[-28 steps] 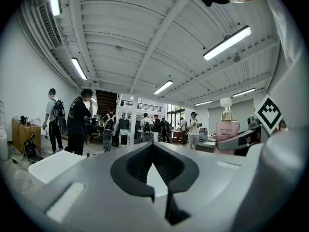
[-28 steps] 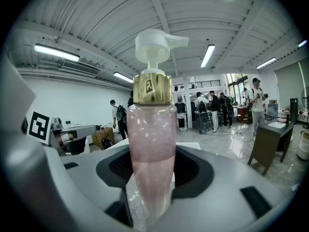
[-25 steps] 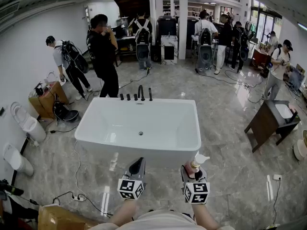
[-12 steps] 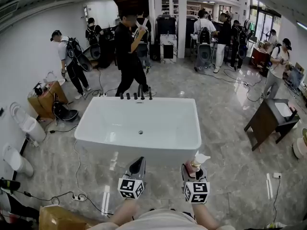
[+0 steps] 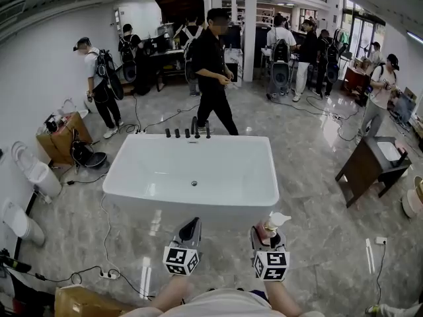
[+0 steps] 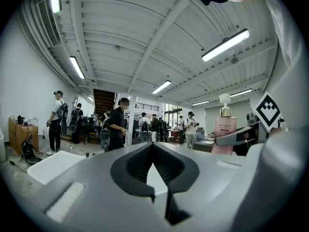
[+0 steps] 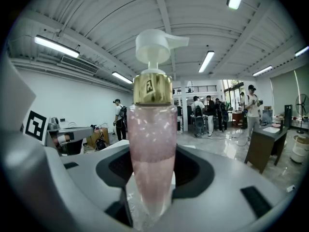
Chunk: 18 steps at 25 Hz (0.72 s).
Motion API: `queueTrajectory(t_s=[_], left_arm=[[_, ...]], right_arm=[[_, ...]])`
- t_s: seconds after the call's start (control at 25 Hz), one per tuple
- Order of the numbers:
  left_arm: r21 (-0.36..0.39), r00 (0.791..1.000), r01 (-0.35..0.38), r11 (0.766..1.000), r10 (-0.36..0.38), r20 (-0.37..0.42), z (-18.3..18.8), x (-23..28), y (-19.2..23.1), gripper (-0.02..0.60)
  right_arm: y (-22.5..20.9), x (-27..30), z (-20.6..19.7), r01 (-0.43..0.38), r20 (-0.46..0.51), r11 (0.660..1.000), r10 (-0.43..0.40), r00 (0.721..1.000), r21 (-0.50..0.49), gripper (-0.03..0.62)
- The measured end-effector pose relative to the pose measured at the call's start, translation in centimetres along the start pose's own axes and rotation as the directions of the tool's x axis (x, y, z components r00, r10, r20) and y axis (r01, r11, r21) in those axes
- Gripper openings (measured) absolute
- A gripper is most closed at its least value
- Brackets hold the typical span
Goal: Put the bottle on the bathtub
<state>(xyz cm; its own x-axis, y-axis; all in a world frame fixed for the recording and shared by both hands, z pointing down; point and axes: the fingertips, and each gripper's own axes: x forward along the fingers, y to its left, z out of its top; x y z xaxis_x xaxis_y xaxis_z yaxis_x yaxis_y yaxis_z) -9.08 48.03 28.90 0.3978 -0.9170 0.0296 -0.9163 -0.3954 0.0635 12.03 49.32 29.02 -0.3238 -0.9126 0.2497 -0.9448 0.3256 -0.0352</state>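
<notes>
Right gripper (image 7: 149, 197) pinching pink pump bottle (image 7: 151, 129) by its lower body, bottle upright, in the air just short of white bathtub (image 5: 198, 205) near rim. Left gripper (image 6: 153, 146) alongside, jaws pressed together, nothing between them. Person in black (image 5: 213, 71) mid-stride beyond tub
</notes>
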Motion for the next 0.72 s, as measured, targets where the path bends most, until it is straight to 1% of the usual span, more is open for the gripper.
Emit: queueTrajectory(t_s=[0.4,0.72], left_arm=[[0.003,0.999,0.04,0.999,-0.04,0.0,-0.9,-1.3,2.6,0.008],[-0.002,0.999,0.044,0.999,-0.044,0.009,-0.6,-0.3,3.4,0.008]], right_arm=[[2.9,0.4,-0.8,0.036,0.006,0.999,-0.036,0.999,0.011,0.218],[2.4,1.4,-0.7,0.053,-0.008,0.999,-0.053,0.999,0.011,0.218]])
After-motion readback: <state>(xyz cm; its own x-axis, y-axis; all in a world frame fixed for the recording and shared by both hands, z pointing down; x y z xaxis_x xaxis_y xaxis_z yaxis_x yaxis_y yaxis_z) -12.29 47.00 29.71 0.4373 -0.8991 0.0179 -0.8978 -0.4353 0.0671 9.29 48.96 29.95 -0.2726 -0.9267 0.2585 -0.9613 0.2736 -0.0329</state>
